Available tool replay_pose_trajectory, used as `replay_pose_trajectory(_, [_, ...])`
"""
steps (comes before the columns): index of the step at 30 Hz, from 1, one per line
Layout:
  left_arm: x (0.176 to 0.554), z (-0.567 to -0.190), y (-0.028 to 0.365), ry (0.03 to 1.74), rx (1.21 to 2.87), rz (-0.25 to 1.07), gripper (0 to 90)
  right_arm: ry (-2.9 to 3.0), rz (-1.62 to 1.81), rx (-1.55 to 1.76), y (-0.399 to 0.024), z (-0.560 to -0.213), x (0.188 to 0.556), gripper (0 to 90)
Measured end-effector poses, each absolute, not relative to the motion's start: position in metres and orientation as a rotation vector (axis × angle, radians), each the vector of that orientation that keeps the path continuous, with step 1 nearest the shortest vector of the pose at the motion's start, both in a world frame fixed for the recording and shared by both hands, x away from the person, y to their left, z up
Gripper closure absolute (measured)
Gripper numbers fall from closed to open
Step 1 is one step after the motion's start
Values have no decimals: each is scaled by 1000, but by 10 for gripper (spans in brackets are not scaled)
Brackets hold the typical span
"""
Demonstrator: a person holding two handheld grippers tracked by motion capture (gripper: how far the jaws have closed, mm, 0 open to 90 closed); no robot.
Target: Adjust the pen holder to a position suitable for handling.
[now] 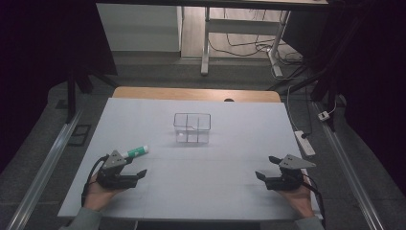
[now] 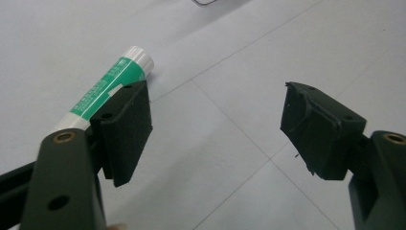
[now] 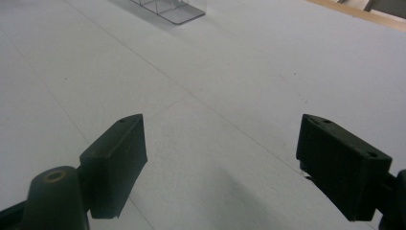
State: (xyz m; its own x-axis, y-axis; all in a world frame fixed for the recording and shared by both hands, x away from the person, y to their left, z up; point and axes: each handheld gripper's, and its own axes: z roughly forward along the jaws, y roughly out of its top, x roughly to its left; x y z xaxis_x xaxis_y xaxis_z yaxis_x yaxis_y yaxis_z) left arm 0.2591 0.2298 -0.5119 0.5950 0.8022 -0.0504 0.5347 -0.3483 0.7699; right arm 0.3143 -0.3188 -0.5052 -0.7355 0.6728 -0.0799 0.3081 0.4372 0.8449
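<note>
A green and white tube [image 1: 135,152] lies on the white table [image 1: 201,191] at the left, just beyond my left gripper [image 1: 136,168]. That gripper stands open near the front left edge, nothing between its jaws. In the left gripper view the tube [image 2: 109,86] lies outside and behind the left jaw, and the left gripper [image 2: 215,124] holds only bare table between its jaws. My right gripper [image 1: 266,166] rests open at the front right. In the right gripper view the right gripper [image 3: 220,158] has empty table between its jaws.
A clear plastic box [image 1: 192,128] with inner dividers stands at the table's middle, its corner [image 3: 167,9] showing at the top of the right gripper view. A wooden strip [image 1: 196,93] runs along the far edge. A power strip [image 1: 305,142] and cables lie on the floor to the right.
</note>
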Motion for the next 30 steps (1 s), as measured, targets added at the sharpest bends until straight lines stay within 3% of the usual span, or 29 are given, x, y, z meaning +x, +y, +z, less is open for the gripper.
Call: replay_pose_trajectory(30, [254,-511,230,1040,2036,436,245,2264,1262,835,-317,-506,314,201])
